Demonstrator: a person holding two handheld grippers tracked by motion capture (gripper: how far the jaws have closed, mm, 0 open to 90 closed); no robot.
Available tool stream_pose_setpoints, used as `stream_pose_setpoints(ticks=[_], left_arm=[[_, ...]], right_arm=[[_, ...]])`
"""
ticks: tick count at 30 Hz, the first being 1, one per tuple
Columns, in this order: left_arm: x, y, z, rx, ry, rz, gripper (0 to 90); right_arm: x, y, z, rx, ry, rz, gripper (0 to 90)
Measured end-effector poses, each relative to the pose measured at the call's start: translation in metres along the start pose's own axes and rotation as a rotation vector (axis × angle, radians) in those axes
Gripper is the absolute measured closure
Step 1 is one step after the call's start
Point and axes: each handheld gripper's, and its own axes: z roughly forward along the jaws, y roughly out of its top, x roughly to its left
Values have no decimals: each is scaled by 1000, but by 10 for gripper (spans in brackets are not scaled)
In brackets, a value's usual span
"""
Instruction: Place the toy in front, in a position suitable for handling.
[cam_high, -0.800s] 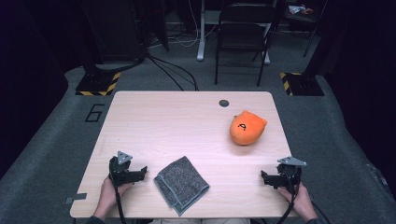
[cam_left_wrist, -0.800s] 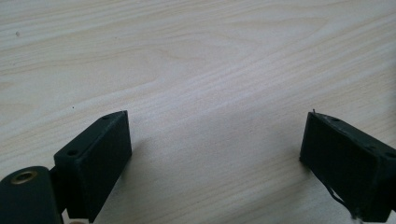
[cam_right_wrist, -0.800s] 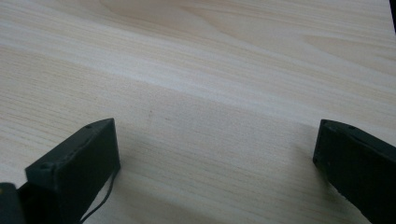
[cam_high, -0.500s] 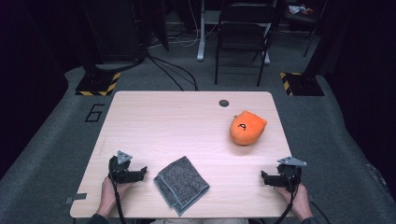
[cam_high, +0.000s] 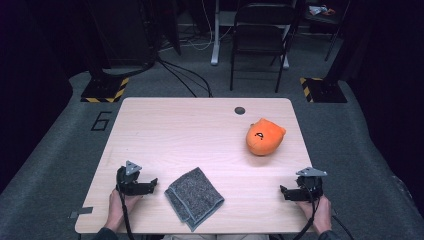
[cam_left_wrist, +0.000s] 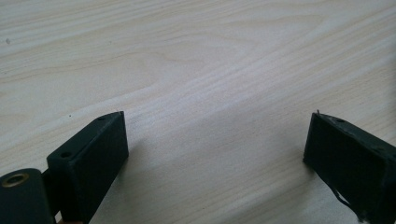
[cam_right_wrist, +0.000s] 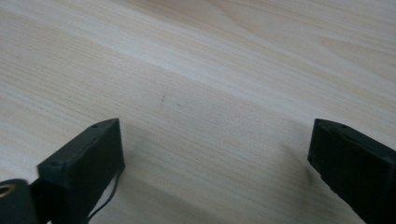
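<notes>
At the near edge of the counter (cam_high: 165, 125), the person's hands are resting the two sets of tongs on the wood. The left tongs (cam_high: 152, 183) are sitting with jaws spread and nothing between them, just left of the folded grey cloth (cam_high: 195, 198), which is lying at the near middle, close to them but apart. The right tongs (cam_high: 283, 191) are sitting at the near right corner, jaws likewise spread over bare wood. Farther back on the right, the orange plush toy (cam_high: 264, 136) is lying well apart from both.
</notes>
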Motion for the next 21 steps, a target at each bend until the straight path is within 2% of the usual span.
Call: stream_pose_setpoints(ticks=[6,7,9,10,11,14,17,18,21], left_arm=[[0,0,0,0,0,0,61],[0,0,0,0,-1,1,61],[0,0,1,-3,2,1,57],[0,0,1,0,0,2,55],[0,0,1,0,-1,5,53],[1,1,1,4,-2,6,52],[1,1,1,4,-2,6,52],[0,0,1,0,-1,5,52],[0,0,1,0,-1,5,52]], right_arm=[[3,13,-10,-8,15,-30,33],[4,16,-12,-9,21,-19,33],[4,22,-14,-14,33,-31,32],[5,24,-15,-14,37,-18,32],[4,27,-16,-19,41,-32,32],[6,35,-16,-20,46,-23,29],[5,44,-16,-12,52,-39,25],[6,47,-16,-11,56,-28,23],[7,57,-15,-12,67,-37,19]])
